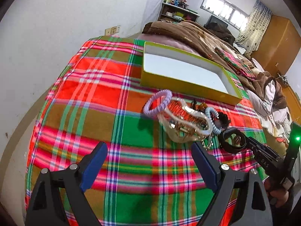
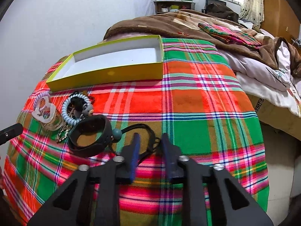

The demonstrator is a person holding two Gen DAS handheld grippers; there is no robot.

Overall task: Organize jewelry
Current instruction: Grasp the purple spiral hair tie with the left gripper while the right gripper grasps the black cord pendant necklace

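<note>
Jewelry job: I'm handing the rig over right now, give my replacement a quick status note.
Left gripper: open, hovering over the plaid cloth short of the pile, holding nothing.
Right gripper: fingers partly closed around the black cord loop; no firm grip visible.
Yellow box: open, nothing inside.
Pile in front of the box: lilac coil tie, clear claw clip, pale blue coil tie, bear hair tie, black cuff, gold chain.
Done: nothing boxed.
Left: move every piece into the box.
</note>
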